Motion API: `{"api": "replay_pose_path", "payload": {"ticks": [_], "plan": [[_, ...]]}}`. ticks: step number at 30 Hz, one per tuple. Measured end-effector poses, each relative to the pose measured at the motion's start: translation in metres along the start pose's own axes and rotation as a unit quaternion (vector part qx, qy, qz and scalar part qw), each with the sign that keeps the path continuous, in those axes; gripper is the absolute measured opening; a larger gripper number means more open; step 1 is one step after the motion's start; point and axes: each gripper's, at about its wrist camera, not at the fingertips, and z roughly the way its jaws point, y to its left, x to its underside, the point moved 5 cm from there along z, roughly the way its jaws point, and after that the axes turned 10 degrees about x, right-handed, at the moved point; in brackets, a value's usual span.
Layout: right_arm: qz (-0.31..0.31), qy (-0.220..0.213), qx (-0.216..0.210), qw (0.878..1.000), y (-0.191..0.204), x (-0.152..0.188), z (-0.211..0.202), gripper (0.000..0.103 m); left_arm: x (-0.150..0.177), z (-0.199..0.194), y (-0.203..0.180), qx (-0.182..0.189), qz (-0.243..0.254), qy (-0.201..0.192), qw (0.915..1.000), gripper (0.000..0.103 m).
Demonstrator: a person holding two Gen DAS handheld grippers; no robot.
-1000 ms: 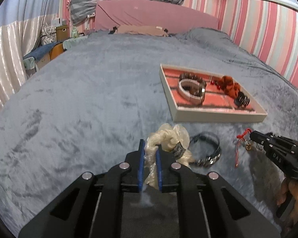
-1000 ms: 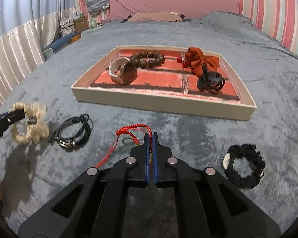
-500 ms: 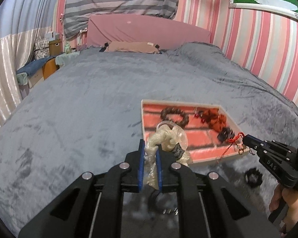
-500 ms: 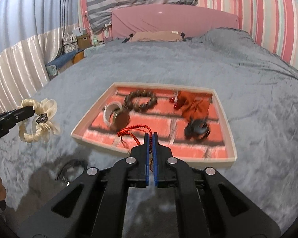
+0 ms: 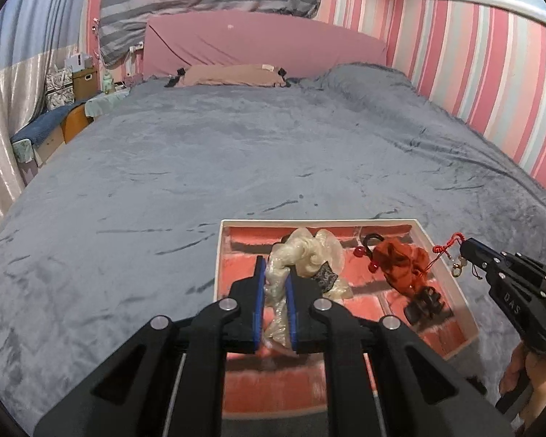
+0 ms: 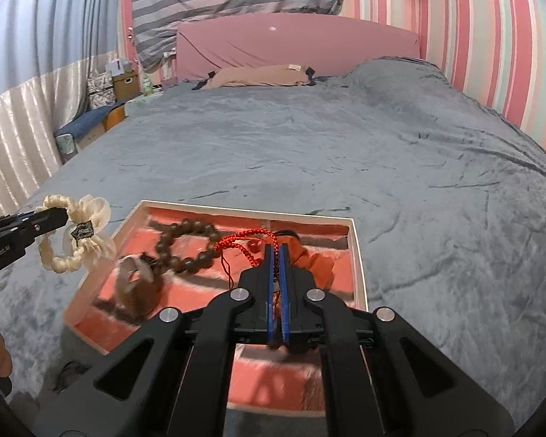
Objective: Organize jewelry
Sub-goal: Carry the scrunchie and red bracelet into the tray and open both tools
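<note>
my right gripper (image 6: 277,251) pinches the red cord bracelet (image 6: 242,242) above the tray (image 6: 358,266); left of the tray, my left gripper (image 6: 60,215) holds the cream scrunchie (image 6: 78,235).

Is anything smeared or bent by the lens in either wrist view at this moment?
Left wrist view: tray floor nearest the camera is motion-blurred, black clip soft; cream scrunchie sharp. Right wrist view: watch and near tray floor smeared, bead bracelet clearer. Both: fisheye curves the striped wall, dark vignette at corners.
</note>
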Motion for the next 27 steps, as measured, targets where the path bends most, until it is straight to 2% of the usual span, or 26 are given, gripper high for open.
{"api": "replay_pose_path", "payload": {"ticks": [8, 14, 18, 24, 26, 27], "plan": [[0.013, 0.032, 0.015, 0.999, -0.007, 0.002, 0.056, 0.004, 0.001, 0.072, 0.002, -0.015, -0.002, 0.046, 0.9988, 0.011], [0.024, 0.067, 0.031, 0.997, -0.015, 0.008, 0.087, 0.004, 0.006, 0.105, 0.017, -0.028, -0.017, 0.082, 0.9961, 0.011], [0.017, 0.093, 0.038, 0.995, -0.017, 0.015, 0.104, 0.004, 0.009, 0.117, 0.022, -0.054, -0.010, 0.094, 0.9941, 0.011], [0.008, 0.112, 0.036, 0.993, -0.014, 0.017, 0.108, 0.004, 0.013, 0.126, 0.030, -0.063, -0.017, 0.111, 0.9917, 0.012], [-0.002, 0.113, 0.039, 0.993, -0.012, 0.017, 0.107, 0.007, 0.013, 0.124, 0.030, -0.065, -0.015, 0.116, 0.9910, 0.019], [-0.001, 0.114, 0.037, 0.993, -0.012, 0.016, 0.106, 0.016, 0.013, 0.122, 0.029, -0.067, -0.014, 0.116, 0.9909, 0.038]]}}
